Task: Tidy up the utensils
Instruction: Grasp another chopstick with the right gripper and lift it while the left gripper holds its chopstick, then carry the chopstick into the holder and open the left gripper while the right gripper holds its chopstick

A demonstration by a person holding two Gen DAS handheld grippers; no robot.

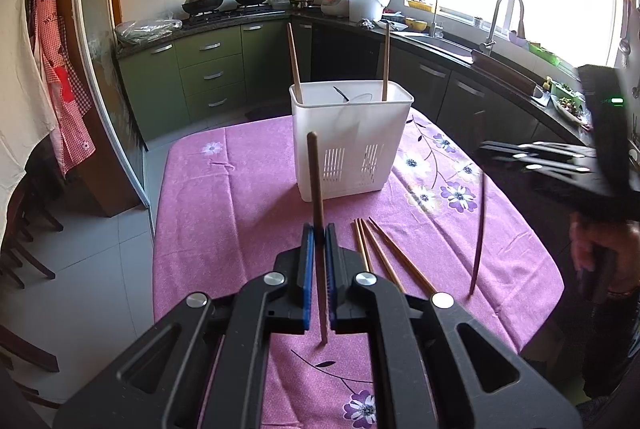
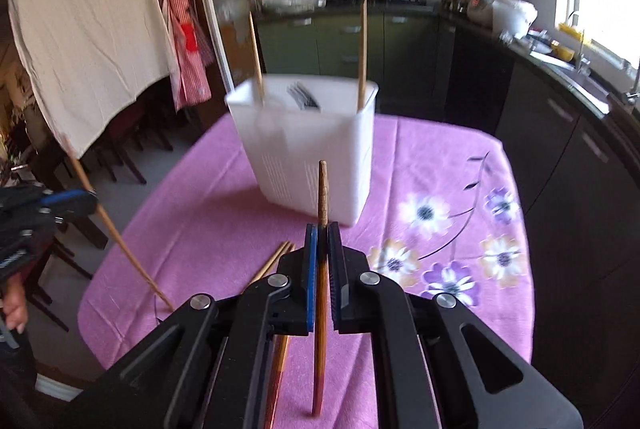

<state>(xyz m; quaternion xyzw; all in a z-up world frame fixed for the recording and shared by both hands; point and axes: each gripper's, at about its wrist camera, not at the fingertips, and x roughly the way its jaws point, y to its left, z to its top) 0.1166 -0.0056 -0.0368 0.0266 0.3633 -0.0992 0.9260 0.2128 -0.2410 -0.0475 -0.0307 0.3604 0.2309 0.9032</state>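
Note:
A white plastic utensil holder (image 1: 352, 137) stands on the pink flowered tablecloth (image 1: 224, 213), with two chopsticks and dark utensil handles standing in it. It also shows in the right wrist view (image 2: 308, 157). My left gripper (image 1: 319, 233) is shut on a brown chopstick (image 1: 316, 181), held upright in front of the holder. My right gripper (image 2: 322, 233) is shut on another chopstick (image 2: 322, 193), also upright, above the table. Several loose chopsticks (image 1: 384, 253) lie on the cloth between the grippers.
The table's left edge (image 1: 160, 229) drops to a tiled floor. Dark chairs (image 1: 24, 253) stand at the left. Green kitchen cabinets (image 1: 208, 73) and a counter with sink (image 1: 448, 45) run behind and to the right.

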